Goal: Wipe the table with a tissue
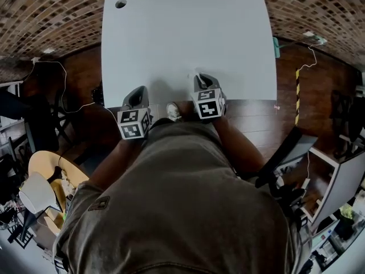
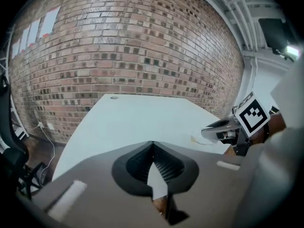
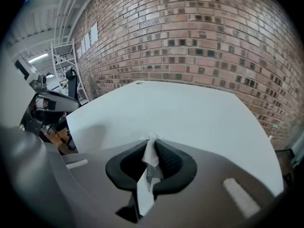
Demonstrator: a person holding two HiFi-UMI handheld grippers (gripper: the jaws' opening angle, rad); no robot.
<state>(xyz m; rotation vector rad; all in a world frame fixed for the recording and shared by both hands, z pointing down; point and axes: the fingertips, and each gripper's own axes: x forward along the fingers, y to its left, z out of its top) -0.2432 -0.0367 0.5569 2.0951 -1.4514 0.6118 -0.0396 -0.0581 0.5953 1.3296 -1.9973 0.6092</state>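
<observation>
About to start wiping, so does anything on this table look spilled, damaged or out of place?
Nothing stands out. The table looks bare, no spill showing, apart from a round hole at its far left corner. The tissue is pinched in the right gripper; the left gripper is shut, empty.

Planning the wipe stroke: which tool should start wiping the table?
Right. The right tool is shut on the tissue and sits over the table near its front edge. The left tool is shut and empty.

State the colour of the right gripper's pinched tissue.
White thin paper tissue; clearest in right gripper view.
</observation>
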